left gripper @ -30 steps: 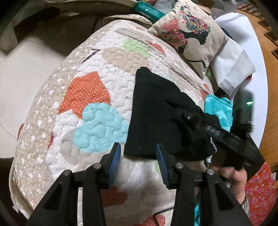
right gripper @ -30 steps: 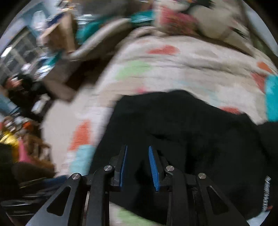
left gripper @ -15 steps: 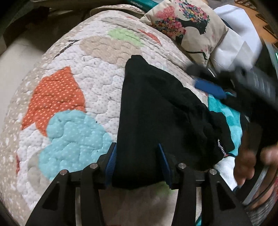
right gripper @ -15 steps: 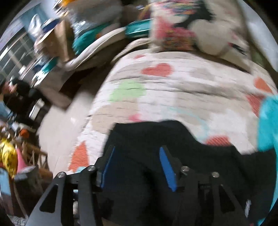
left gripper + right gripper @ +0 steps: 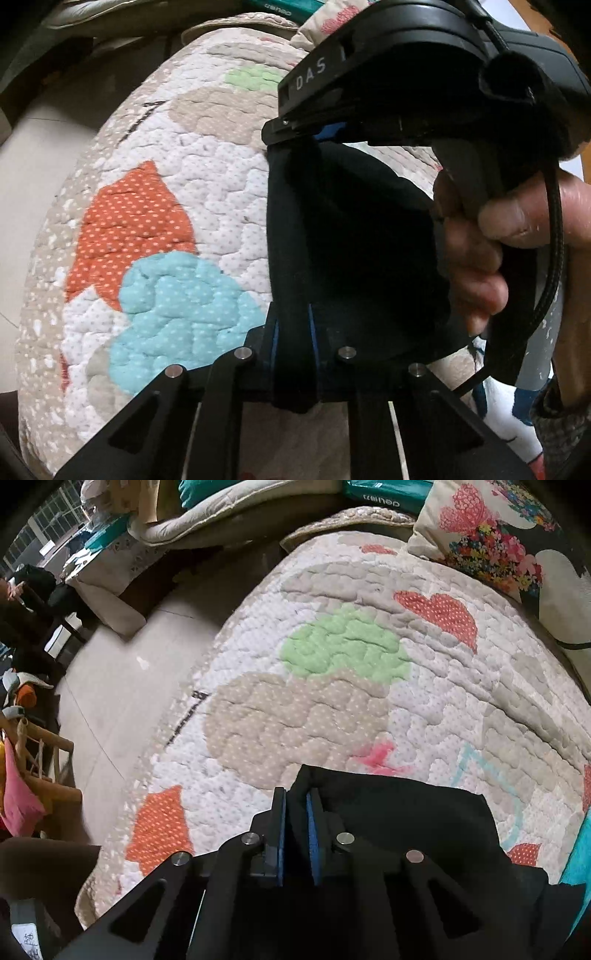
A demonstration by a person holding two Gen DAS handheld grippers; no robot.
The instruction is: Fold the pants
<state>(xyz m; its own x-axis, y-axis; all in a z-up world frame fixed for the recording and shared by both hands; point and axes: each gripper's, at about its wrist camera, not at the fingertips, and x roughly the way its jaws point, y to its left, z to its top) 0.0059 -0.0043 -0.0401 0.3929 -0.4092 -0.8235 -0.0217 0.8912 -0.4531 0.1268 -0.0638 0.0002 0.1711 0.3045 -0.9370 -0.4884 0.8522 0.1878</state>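
Two tools, left [image 5: 293, 328] and right [image 5: 295, 814], each clamp the one pair of black pants [image 5: 343, 240] (on a quilt [image 5: 155, 229])

The right gripper [image 5: 295, 816] pinches a corner fold of the black pants [image 5: 399, 812] between its blue pads; the pants lie on a patchwork quilt [image 5: 332, 686] — a floral cushion [image 5: 487, 531] rests beyond it.
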